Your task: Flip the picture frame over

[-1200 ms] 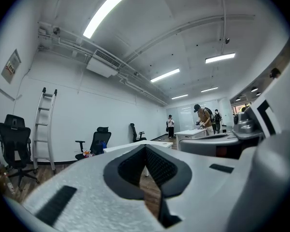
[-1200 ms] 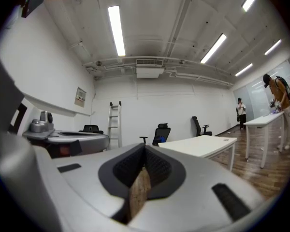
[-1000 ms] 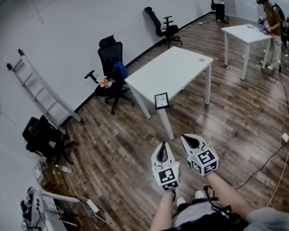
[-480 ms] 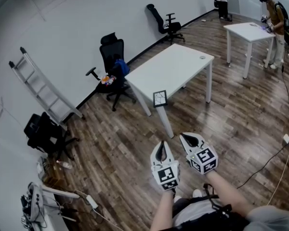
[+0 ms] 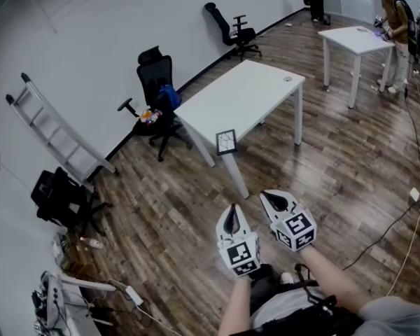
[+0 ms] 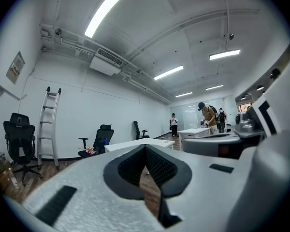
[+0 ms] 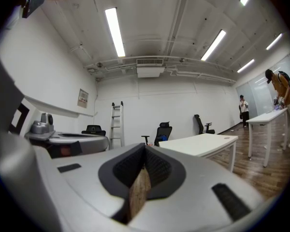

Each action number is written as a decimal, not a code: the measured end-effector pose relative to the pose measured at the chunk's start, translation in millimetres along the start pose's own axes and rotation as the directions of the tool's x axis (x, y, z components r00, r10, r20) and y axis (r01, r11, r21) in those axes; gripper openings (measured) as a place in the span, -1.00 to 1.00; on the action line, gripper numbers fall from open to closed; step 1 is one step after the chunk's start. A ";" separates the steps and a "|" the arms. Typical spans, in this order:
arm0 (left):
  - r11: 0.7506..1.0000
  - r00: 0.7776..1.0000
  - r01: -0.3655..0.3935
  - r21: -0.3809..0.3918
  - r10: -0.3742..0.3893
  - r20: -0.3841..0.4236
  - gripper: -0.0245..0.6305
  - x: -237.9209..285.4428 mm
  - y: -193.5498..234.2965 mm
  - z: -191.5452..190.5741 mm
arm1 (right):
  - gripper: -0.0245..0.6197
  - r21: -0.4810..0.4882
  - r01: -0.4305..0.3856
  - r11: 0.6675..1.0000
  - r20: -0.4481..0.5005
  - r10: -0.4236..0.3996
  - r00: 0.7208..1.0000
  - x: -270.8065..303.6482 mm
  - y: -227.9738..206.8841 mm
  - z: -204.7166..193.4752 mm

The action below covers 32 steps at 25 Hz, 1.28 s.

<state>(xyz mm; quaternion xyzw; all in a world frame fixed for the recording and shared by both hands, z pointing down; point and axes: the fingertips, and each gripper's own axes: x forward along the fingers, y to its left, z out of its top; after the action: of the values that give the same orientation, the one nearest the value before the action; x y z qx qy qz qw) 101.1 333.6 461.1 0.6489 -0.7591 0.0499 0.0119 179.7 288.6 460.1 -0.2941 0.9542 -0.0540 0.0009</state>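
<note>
Frame [image 5: 226, 142] stands upright at the near end of the table [image 5: 255, 93], just by the corner over the near leg, with its dark-rimmed face turned my way (what the face shows is too small for me to read). A small round thing [image 5: 287, 78] lies near the table's far corner. My left gripper [image 5: 232, 211] and right gripper [image 5: 271, 200] hang side by side low in the head view, above the wood floor [image 5: 175, 215], both aimed towards the table and well apart from it. In each gripper view I see the jaws together with nothing between them; only a sliver of floor shows through the slit behind the pads. Left of the table a black chair [image 5: 156, 82] carries a blue thing on its seat, and a ladder [image 5: 52, 128] leans on the white wall beyond it. A second chair [image 5: 231, 30] stands farther along that wall. At upper right a person [image 5: 392, 12] bends over a second table [image 5: 357, 37].
</note>
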 end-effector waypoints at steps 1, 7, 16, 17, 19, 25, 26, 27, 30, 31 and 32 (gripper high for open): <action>1.000 1.000 0.006 0.001 -0.006 0.000 -0.92 3.3 0.3 -0.6 | -0.92 0.001 0.004 1.000 0.001 -0.004 1.000 2.4 -1.6 -0.4; 0.999 0.999 0.038 -0.007 -0.038 0.004 -0.92 33.8 14.1 -1.1 | -0.92 0.002 0.035 0.999 0.005 -0.035 0.999 31.2 -11.5 0.1; 0.996 0.997 0.075 -0.058 -0.075 -0.005 -0.92 95.1 55.2 -8.1 | -0.92 -0.003 0.086 0.996 -0.007 -0.086 0.996 97.5 -28.3 -3.2; 0.995 0.997 0.078 -0.054 -0.079 -0.004 -0.92 101.7 60.4 -8.0 | -0.92 0.000 0.094 0.996 -0.006 -0.094 0.996 104.5 -30.5 -3.0; 0.995 0.996 0.089 -0.033 -0.089 0.003 -0.92 114.7 69.4 -6.0 | -0.92 0.003 0.106 0.994 -0.008 -0.106 0.994 118.6 -33.6 -3.1; 0.991 0.991 0.135 0.001 -0.135 -0.006 -0.92 144.9 85.0 -8.7 | -0.92 -0.002 0.133 0.991 -0.014 -0.133 0.991 153.1 -36.6 -6.8; 0.990 0.990 0.141 0.006 -0.141 -0.008 -0.92 148.6 88.4 -9.4 | -0.92 0.002 0.139 0.990 -0.012 -0.139 0.990 158.2 -37.1 -6.9; 0.989 0.989 0.144 0.006 -0.144 -0.009 -0.92 152.1 92.8 -10.5 | -0.92 0.008 0.144 0.989 -0.012 -0.144 0.989 163.1 -37.5 -7.2; 0.988 0.988 0.151 0.014 -0.151 -0.012 -0.92 160.0 105.2 -14.6 | -0.92 0.028 0.162 0.986 -0.013 -0.162 0.987 175.0 -38.1 -10.5; 0.988 0.988 0.155 0.017 -0.155 -0.011 -0.92 162.2 108.2 -15.3 | -0.92 0.031 0.168 0.985 -0.013 -0.168 0.986 178.3 -38.2 -11.7; 0.987 0.987 0.158 0.017 -0.158 -0.010 -0.92 164.3 110.8 -15.9 | -0.92 0.032 0.173 0.984 -0.013 -0.173 0.985 181.2 -37.8 -12.6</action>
<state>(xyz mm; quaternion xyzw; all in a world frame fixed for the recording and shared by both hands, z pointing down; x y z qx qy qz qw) -34.8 190.2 483.9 0.7069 -0.7047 0.0584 0.0133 50.7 157.1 482.0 -0.3757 0.9240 -0.0710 -0.0036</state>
